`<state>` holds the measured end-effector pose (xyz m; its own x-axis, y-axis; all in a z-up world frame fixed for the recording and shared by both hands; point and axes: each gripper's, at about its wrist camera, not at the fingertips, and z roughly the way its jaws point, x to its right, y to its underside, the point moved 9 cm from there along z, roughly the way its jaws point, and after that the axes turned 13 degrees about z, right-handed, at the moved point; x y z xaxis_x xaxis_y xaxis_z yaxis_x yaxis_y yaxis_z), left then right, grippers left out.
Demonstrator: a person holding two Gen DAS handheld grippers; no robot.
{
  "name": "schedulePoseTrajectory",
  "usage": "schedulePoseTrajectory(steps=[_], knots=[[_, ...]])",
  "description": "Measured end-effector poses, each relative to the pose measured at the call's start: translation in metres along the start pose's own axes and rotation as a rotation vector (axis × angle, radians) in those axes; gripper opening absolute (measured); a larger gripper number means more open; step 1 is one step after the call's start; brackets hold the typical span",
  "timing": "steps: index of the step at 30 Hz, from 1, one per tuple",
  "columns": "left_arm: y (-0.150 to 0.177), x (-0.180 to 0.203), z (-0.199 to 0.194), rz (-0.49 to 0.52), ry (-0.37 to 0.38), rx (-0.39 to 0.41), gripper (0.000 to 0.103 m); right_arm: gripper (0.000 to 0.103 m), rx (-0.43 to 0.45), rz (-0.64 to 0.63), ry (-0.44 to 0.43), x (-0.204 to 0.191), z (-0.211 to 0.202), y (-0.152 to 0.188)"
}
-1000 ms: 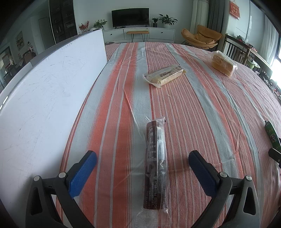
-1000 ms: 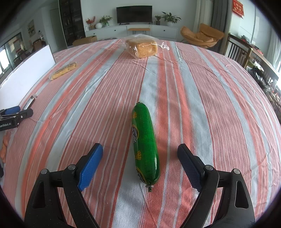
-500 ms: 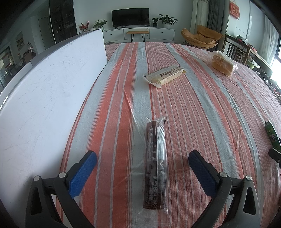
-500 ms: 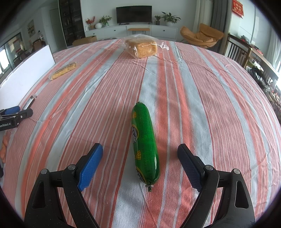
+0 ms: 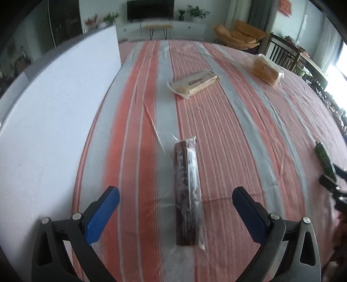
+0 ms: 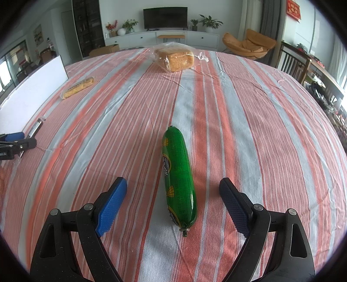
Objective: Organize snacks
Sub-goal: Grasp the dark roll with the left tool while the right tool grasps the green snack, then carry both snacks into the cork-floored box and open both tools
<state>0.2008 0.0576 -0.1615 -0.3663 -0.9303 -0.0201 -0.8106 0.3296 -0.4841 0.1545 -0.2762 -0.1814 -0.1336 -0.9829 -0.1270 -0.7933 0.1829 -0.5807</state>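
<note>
green sausage (image 6: pixel 179 173) and brown snack bar (image 5: pixel 187 193) each lie between a gaping gripper's fingers.

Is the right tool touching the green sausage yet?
Apart. In the right wrist view the right tool is wide open, with striped cloth showing between each blue pad and the green sausage.

You work on a tablecloth (image 6: pixel 238 112) with orange and grey stripes. At its left side lies a white board (image 5: pixel 54 121). Behind the table you see a television (image 6: pixel 165 18), a white cabinet (image 6: pixel 201 40) with plants (image 6: pixel 210 22), and an orange chair (image 6: pixel 249 46).
</note>
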Motion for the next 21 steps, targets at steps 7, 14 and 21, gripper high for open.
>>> schedulePoseTrajectory(steps=[7,14,21], knots=[[0.005,0.018,-0.014,0.082,-0.004,-0.033,0.018,0.088,-0.198,0.014,-0.06,-0.002,-0.006,0.001],[0.026,0.033,-0.039,-0.048,0.154,0.042,0.018,0.082,-0.29,0.122,-0.115,0.013,-0.004,-0.019],[0.037,0.047,-0.079,-0.079,0.232,0.12,0.018,0.024,-0.314,0.105,-0.131,0.002,0.003,-0.016]])
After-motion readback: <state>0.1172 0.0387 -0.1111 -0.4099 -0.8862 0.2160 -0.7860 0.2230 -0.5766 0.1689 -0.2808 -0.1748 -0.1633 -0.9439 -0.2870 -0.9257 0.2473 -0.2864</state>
